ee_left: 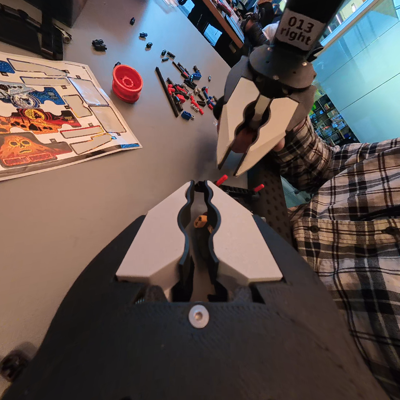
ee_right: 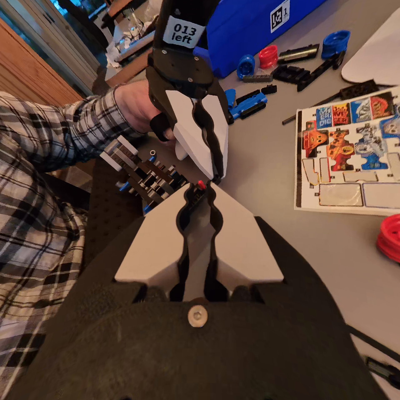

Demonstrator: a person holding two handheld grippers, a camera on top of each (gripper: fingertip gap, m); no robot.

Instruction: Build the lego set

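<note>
A black lego beam (ee_left: 237, 191) with two red pins (ee_left: 221, 179) belongs to a black, grey and blue lego assembly (ee_right: 151, 179) near the table's edge. My left gripper (ee_left: 199, 184) is shut on the black end of this assembly; an orange part (ee_left: 201, 220) shows between its fingers. It also shows in the right wrist view (ee_right: 216, 178). My right gripper (ee_right: 200, 185) is narrowly open, with one red pin (ee_right: 201, 184) right at its tips. In the left wrist view the right gripper (ee_left: 228, 171) hovers just above that pin, apart from it.
A sticker sheet (ee_left: 54, 112) lies at the left, with a red wheel rim (ee_left: 127, 83) and a pile of small parts (ee_left: 188, 93) beyond it. A blue bin (ee_right: 249, 32), rims and beams (ee_right: 287, 73) lie farther off. A person's plaid sleeve (ee_left: 346, 216) is at the right. The grippers are tip to tip, or close to it.
</note>
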